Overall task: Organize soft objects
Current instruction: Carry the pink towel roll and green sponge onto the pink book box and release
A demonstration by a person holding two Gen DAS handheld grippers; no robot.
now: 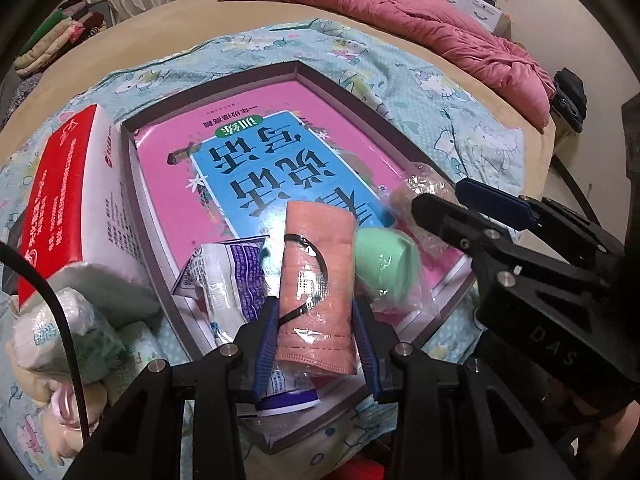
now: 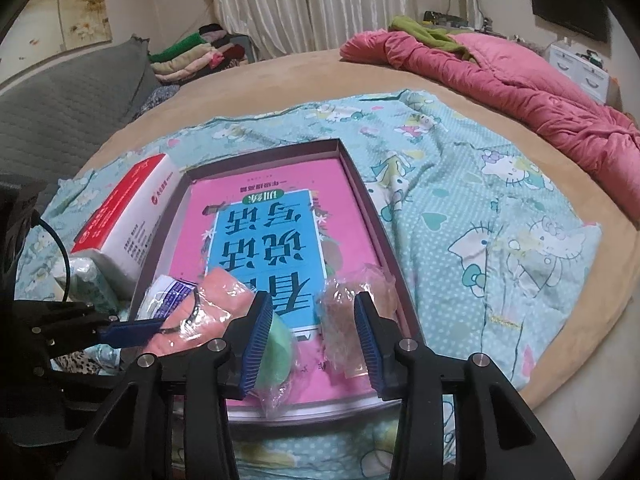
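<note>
**Soft things going into the box**

The left claw (image 1: 316, 332) is squeezing a wrapped pink mask pack (image 1: 318, 264) over the box (image 1: 352, 80). The right claw (image 2: 314, 334) is standing apart around a crinkly brown packet (image 2: 352, 304), not pinching. Tissue packs (image 1: 76, 320) are waiting outside on the bed.
</note>
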